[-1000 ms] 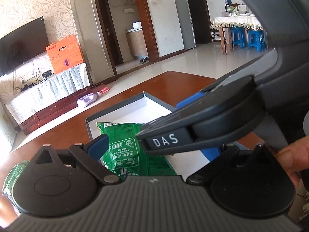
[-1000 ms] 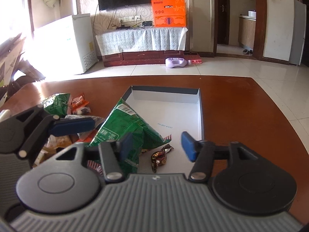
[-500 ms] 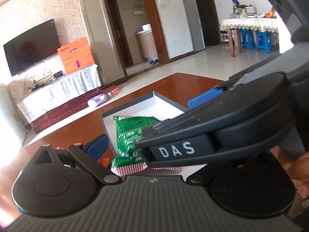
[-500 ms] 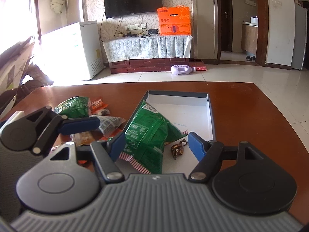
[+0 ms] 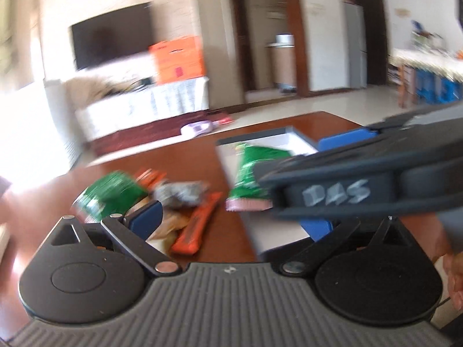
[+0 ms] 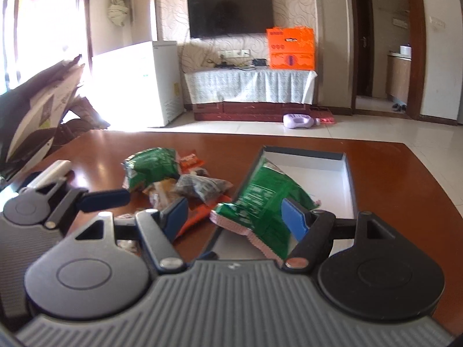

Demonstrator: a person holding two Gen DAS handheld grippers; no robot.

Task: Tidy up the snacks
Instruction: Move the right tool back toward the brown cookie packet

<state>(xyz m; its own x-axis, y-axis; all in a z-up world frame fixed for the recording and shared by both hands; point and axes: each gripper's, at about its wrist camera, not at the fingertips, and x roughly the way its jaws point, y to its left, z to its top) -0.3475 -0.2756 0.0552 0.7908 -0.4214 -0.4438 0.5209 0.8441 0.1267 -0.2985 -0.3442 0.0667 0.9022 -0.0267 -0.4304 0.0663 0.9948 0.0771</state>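
Right gripper (image 6: 233,217): jaws wide apart, just been opening, nothing pinched. The big green snack bag (image 6: 262,202) sits btwn the blue pads but looks let go, propped on the near-left corner of the white open box (image 6: 348,179), its crimped pink end hanging out over the rim toward the brown table (image 6: 385,173).

Left gripper (image 5: 231,219): also spread open, empty, aimed over the loose pile. In that pile: a smaller green bag (image 6: 150,169), a dark clear-wrapped pack (image 6: 202,186), an orange bar wrapper (image 5: 195,228), a small orange packet (image 6: 189,159), all touching or overlapping, left of the box.

Risk, as I read it: the green bag is only half in. A nudge from either finger on the way out could tip it back onto the table. Both tools are close together too, the right one crossing the left's view, so a clash is possible when the left goes for the pile.

Hard to see: left wrist view is badly smeared. The box's near end is hidden behind the right gripper's body. Can't tell what else lies inside.
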